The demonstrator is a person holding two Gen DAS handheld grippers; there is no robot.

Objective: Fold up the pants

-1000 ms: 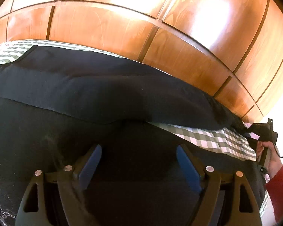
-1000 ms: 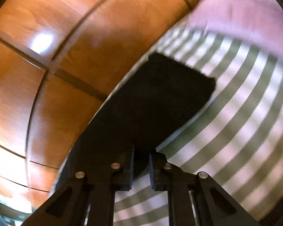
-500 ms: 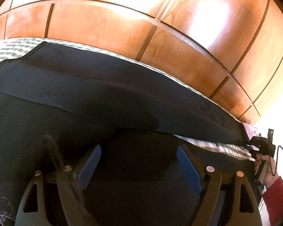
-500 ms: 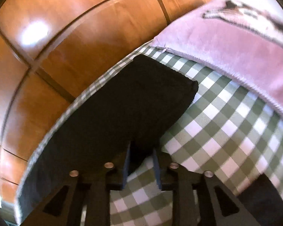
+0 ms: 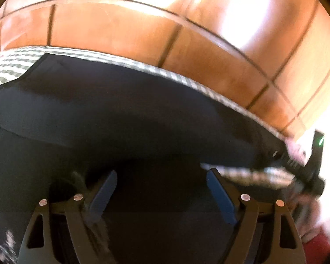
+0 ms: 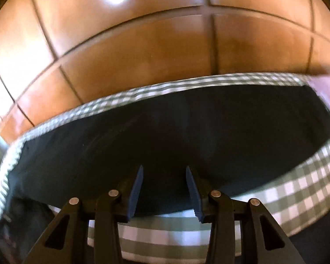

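Note:
Black pants lie spread on a green and white checked bed cover. In the left wrist view my left gripper is open just above the dark cloth, holding nothing. In the right wrist view one long pant leg stretches across the bed. My right gripper is open over the near edge of that leg, with the cloth between and below the blue pads. The right gripper also shows far right in the left wrist view, blurred.
A glossy wooden wardrobe runs right behind the bed's far edge. A pink blanket lies at the right end of the bed. Checked cover shows to the right of the leg.
My right gripper has opened and let go of the pant leg end, and its view has swung left along the leg. The left gripper stays open; its view has shifted slightly.

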